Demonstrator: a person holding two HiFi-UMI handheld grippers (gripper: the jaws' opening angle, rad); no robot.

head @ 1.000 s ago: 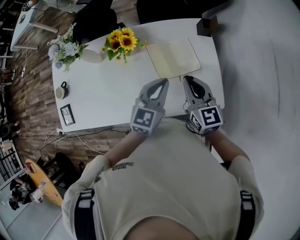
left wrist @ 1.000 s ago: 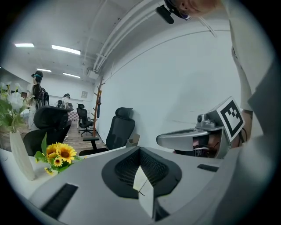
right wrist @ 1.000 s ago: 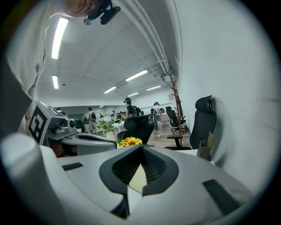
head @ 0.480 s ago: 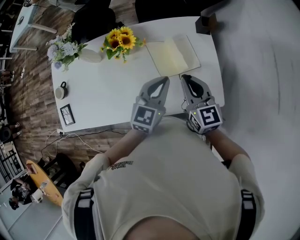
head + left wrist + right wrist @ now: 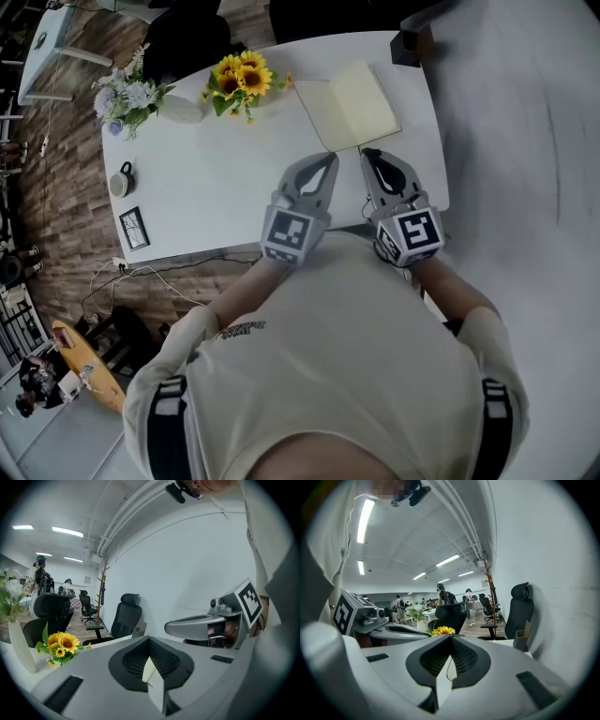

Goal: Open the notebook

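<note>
The notebook (image 5: 349, 105) lies open on the white table (image 5: 216, 178), cream pages up, at the far right part of the top. My left gripper (image 5: 330, 160) hangs just short of its near edge with the jaws shut and nothing in them. My right gripper (image 5: 367, 154) is beside it, tips almost at the notebook's near right corner, also shut and empty. In the left gripper view the left gripper (image 5: 149, 640) has its jaws together, with the right gripper (image 5: 206, 626) alongside. In the right gripper view the right gripper (image 5: 450, 639) is equally shut.
Sunflowers (image 5: 242, 81) and a white vase (image 5: 183, 111) stand left of the notebook, with a pale bouquet (image 5: 127, 97) further left. A mug (image 5: 122, 181) and a small picture frame (image 5: 134, 229) sit near the left edge. A dark box (image 5: 412, 45) occupies the far right corner.
Both grippers have stayed about where they were. The notebook's right-hand page now looks brighter, and the fold between the two pages is clearer.
</note>
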